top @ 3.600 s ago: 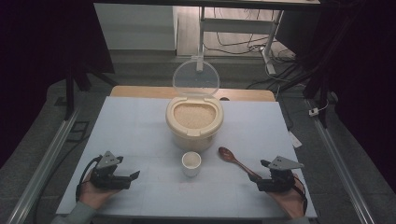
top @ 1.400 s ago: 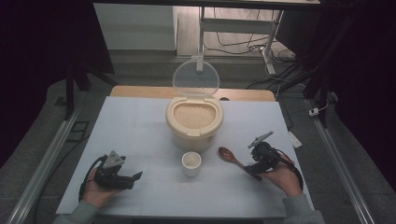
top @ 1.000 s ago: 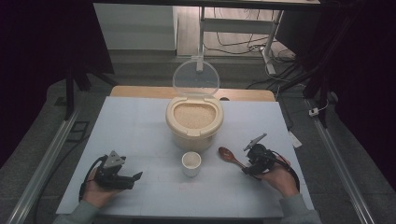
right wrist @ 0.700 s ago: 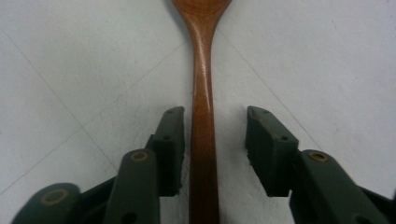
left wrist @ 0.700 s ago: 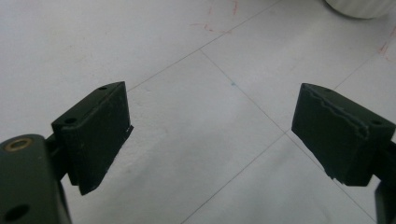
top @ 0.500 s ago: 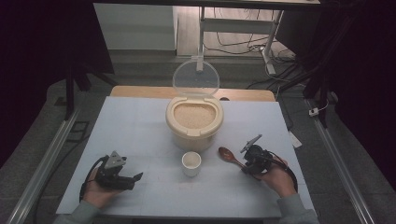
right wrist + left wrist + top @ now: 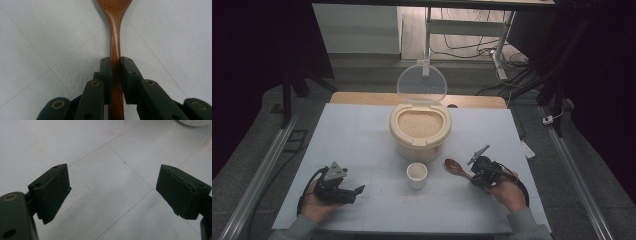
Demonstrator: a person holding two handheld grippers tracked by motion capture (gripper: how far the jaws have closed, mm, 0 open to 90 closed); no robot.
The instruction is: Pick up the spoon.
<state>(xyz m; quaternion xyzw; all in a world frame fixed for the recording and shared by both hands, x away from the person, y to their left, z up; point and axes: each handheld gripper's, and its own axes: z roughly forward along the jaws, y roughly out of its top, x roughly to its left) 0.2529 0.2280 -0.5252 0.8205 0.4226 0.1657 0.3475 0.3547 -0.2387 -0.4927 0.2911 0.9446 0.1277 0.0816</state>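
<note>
A cream rice container [image 7: 420, 131], full of rice with its clear lid [image 7: 422, 83] flipped up, stands mid-table. Just in front of it sits a small white cup [image 7: 417, 175]. To the right of the cup lies a wooden spoon [image 7: 455, 167] [image 7: 114, 37], bowl pointing toward the container. My right gripper [image 7: 477, 176] [image 7: 115, 65] is shut on the spoon's handle, low over the table. My left gripper [image 7: 357, 192] [image 7: 113, 191] rests at the front left with its jaws wide apart and only bare tabletop between them.
The white tabletop [image 7: 362, 135] is marked with thin lines. A wooden strip [image 7: 472, 101] runs along its far edge. Metal rails [image 7: 262, 170] flank both sides, and desk legs with cables [image 7: 492, 45] stand beyond.
My right gripper moved from the front right edge left and forward to the spoon handle and closed on it. The left gripper stayed put.
</note>
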